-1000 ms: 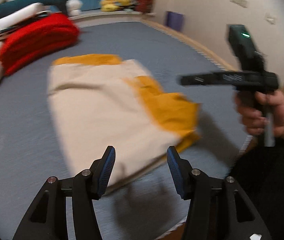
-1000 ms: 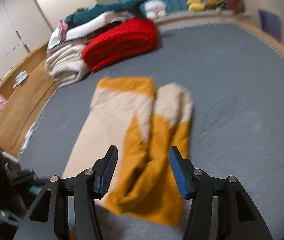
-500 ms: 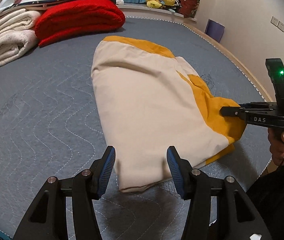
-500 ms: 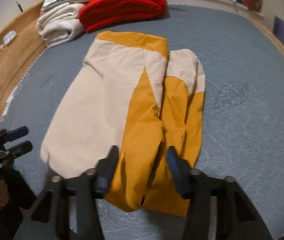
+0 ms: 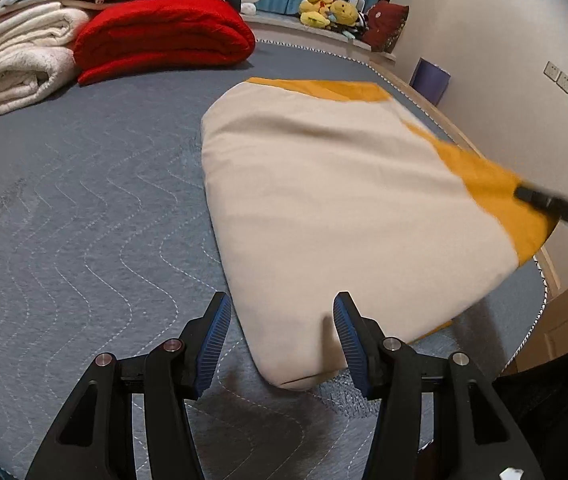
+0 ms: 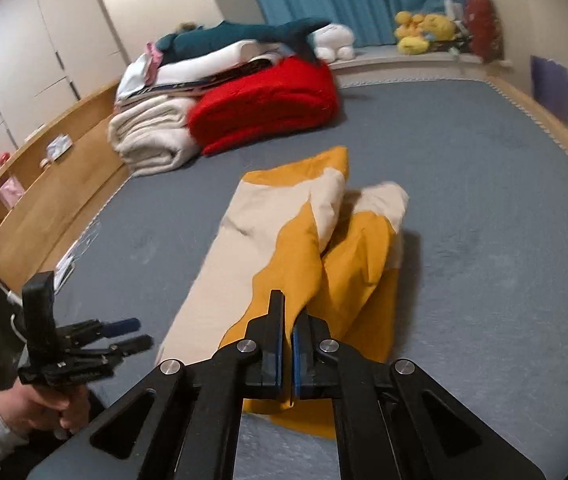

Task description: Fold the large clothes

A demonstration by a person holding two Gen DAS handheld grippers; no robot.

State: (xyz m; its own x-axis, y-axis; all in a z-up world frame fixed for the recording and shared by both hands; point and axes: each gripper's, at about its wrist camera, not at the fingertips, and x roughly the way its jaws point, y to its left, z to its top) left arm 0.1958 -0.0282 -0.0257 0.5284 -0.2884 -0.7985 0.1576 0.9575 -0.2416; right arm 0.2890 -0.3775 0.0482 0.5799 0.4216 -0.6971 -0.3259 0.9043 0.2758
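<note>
A large cream and mustard-yellow garment (image 5: pixel 324 200) lies folded lengthwise on the grey quilted bed (image 5: pixel 84 220). My left gripper (image 5: pixel 280 320) is open, its blue pads on either side of the garment's near cream corner without pressing it. In the right wrist view the garment (image 6: pixel 284 232) runs away from me, and my right gripper (image 6: pixel 289 320) is shut on its near yellow edge, which rises off the bed. The right gripper (image 5: pixel 524 196) shows blurred at the right of the left wrist view, pinching the yellow part. The left gripper (image 6: pixel 136 332) appears low left, held by a hand.
A folded red blanket (image 5: pixel 164 36) and rolled white blankets (image 5: pixel 16 60) are stacked at the far end of the bed. Plush toys (image 5: pixel 324 8) sit on the ledge under a blue curtain. A wooden bed frame (image 6: pixel 44 184) borders one side and a purple box (image 5: pixel 432 80) stands by the wall.
My right gripper has shut on the yellow edge and lifted it off the bed. My left gripper came down to the near cream corner and then held still, staying open.
</note>
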